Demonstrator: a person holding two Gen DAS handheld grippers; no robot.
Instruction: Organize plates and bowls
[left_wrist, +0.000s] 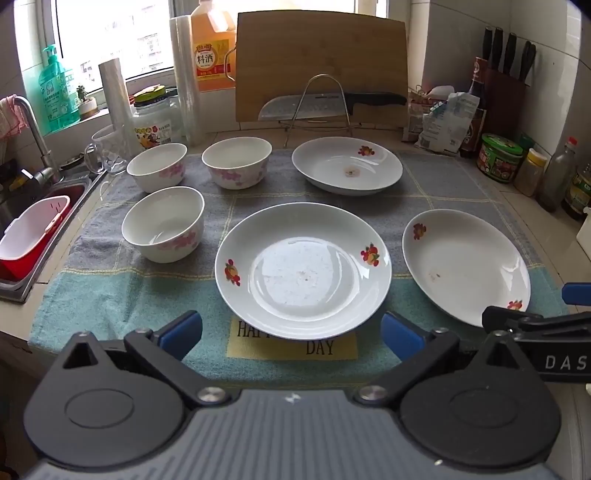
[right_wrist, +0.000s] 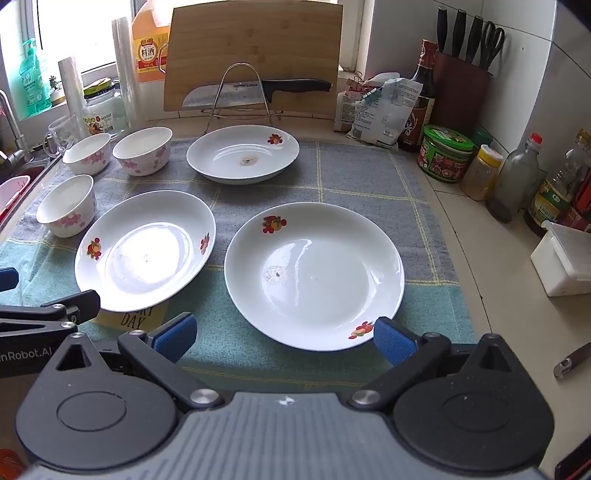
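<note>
As seen from the left wrist: left gripper (left_wrist: 291, 332) with blue-padded fingers (left_wrist: 183, 330) spread wide, grasping nothing, poised above the near edge of the grey and teal checked cloth (left_wrist: 110, 295). Straight ahead, between the jaws and just beyond them, white round ceramic plate with red fruit motifs (left_wrist: 303, 277), resting over a yellow label on the cloth. To its right, second white fruit-patterned plate (left_wrist: 465, 266), apart from the first. Farther back, third white fruit-patterned plate (left_wrist: 347, 164), in front of the upright bamboo cutting board (left_wrist: 321, 62) and the black-handled knife on a wire rack (left_wrist: 332, 103). On the left half of the cloth, three white ceramic bowls with pink blossoms: near bowl (left_wrist: 162, 227), far left bowl (left_wrist: 157, 166), far middle bowl (left_wrist: 236, 160), all upright and apart. At the right edge, part of the right gripper (left_wrist: 535, 321).

As seen from the right wrist: right gripper (right_wrist: 284, 336) likewise spread wide and empty, its right blue pad just beside the near rim of the second plate (right_wrist: 314, 275), whether touching cannot be told. Left of it, first plate (right_wrist: 144, 245); beyond, third plate (right_wrist: 242, 153). Bowls at far left: near bowl (right_wrist: 66, 205), far left bowl (right_wrist: 86, 153), far middle bowl (right_wrist: 142, 149). Jars and bottles (right_wrist: 447, 153) along the right of the counter.
</note>
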